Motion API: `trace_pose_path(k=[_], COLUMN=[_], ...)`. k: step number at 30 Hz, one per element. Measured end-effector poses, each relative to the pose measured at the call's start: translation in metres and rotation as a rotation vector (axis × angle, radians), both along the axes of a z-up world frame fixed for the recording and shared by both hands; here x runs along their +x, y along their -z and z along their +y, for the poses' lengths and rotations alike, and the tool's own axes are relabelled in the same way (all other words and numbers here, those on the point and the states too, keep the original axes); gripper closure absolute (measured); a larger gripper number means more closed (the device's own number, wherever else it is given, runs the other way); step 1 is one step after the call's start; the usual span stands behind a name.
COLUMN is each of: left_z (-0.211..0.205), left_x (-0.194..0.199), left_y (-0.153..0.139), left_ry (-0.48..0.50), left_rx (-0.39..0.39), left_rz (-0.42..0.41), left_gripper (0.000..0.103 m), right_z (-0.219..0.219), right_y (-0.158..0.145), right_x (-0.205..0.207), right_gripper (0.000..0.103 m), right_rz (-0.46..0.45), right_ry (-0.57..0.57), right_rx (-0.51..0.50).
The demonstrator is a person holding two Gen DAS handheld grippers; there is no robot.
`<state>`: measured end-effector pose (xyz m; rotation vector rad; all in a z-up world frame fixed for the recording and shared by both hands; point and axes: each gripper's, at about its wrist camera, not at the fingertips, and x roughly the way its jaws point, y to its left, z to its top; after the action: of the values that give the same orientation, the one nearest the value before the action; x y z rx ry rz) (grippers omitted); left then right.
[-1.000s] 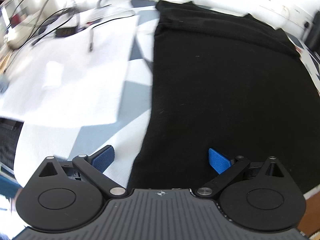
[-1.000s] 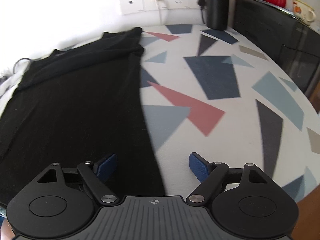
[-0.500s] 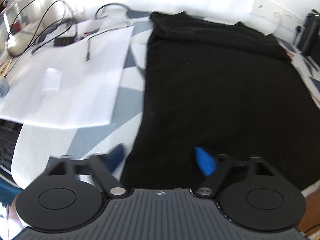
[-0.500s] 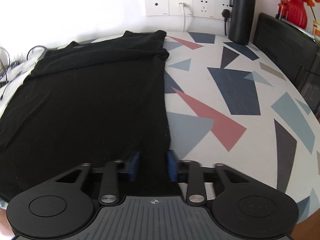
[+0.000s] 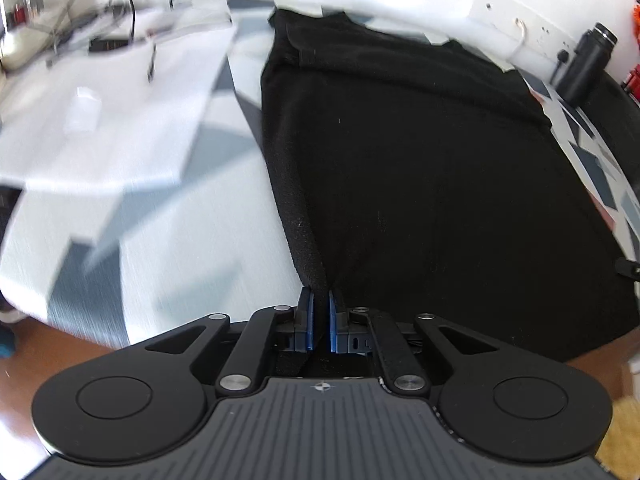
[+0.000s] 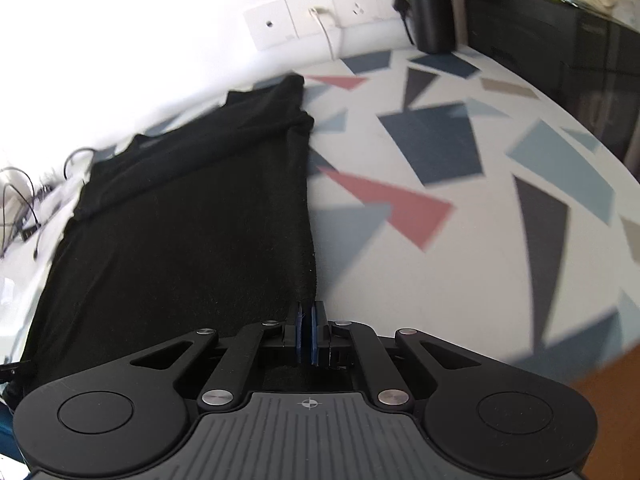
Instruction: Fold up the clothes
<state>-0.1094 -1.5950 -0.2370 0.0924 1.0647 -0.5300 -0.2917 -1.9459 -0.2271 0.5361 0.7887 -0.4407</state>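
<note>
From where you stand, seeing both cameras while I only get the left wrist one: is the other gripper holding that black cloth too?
Observer: Yes. The right gripper is shut on the near right edge of the black garment.
Operator: What lies beside the cloth on that side?
Observer: Bare tablecloth, white with blue, grey and red triangles.
Operator: Anything at the far end there?
Observer: A dark appliance stands along the table's far right edge, past the black bottle.
</note>
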Motion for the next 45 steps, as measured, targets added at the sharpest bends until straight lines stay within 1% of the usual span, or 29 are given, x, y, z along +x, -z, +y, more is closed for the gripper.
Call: trace_pose_path(k=[3,5,8,10,15,21,24,27,32,35,39,41,42,45], left_z=[0.005,0.006,0.003,0.001,-0.006,-0.012,-0.017,-0.021,-0.031,-0.033,-0.031,-0.032,-0.033,-0.031], left_x=[-0.012,-0.011,-0.001,0.007,0.033,0.066,0.081,0.092,0.122,0.138,0.150,0.156,0.159,0.166], left_y=[-0.002,-0.003,-0.015,-0.025,-0.053,-0.079,-0.085,-0.092,-0.100,-0.098,-0.092,-0.085,-0.080,-0.071], left_ry=[0.000,-0.020,-0.018,-0.014,-0.022,-0.039,-0.027,-0.018,0.003,-0.002,0.028,0.050,0.053,0.047], left_rx=[-0.008,-0.013,-0.036,-0.055,-0.138,-0.231,-0.244,-0.270,-0.281,-0.295,-0.295,-0.281,-0.273,-0.276], left_rz=[0.013,0.010,-0.041,-0.081,-0.173,-0.246,-0.287,-0.297,-0.334,-0.322,-0.313,-0.298,-0.276,-0.247], left_gripper=[0.096,0.096,0.096,0.096,0.096,0.096,0.096,0.096,0.096,0.096,0.096,0.095,0.095,0.095], right_z=[0.002,0.001,-0.002,-0.005,-0.011,-0.028,-0.038,-0.050,-0.051,-0.052,-0.050,-0.048,-0.046,-0.041], right_y=[0.006,0.010,0.011,0.007,-0.017,-0.051,-0.063,-0.067,-0.083,-0.092,-0.100,-0.099,-0.098,-0.092], right_x=[-0.018,-0.025,-0.023,-0.018,0.001,0.022,0.030,0.039,0.063,0.079,0.096,0.101,0.104,0.108], right_gripper=[0.100,0.100,0.100,0.100,0.100,0.100,0.100,0.100,0.100,0.100,0.100,0.100,0.100,0.100], right_rz=[0.032,0.042,0.038,0.007,-0.085,-0.216,-0.271,-0.308,-0.333,-0.355,-0.377,-0.381,-0.383,-0.382], right_ry=[0.024,0.049,0.075,0.083,0.075,0.127,0.168,0.232,0.237,0.242,0.262,0.280,0.288,0.306], right_rx=[0.043,0.070,0.082,0.094,0.063,0.056,0.070,0.101,0.041,0.015,-0.021,-0.032,-0.037,-0.040])
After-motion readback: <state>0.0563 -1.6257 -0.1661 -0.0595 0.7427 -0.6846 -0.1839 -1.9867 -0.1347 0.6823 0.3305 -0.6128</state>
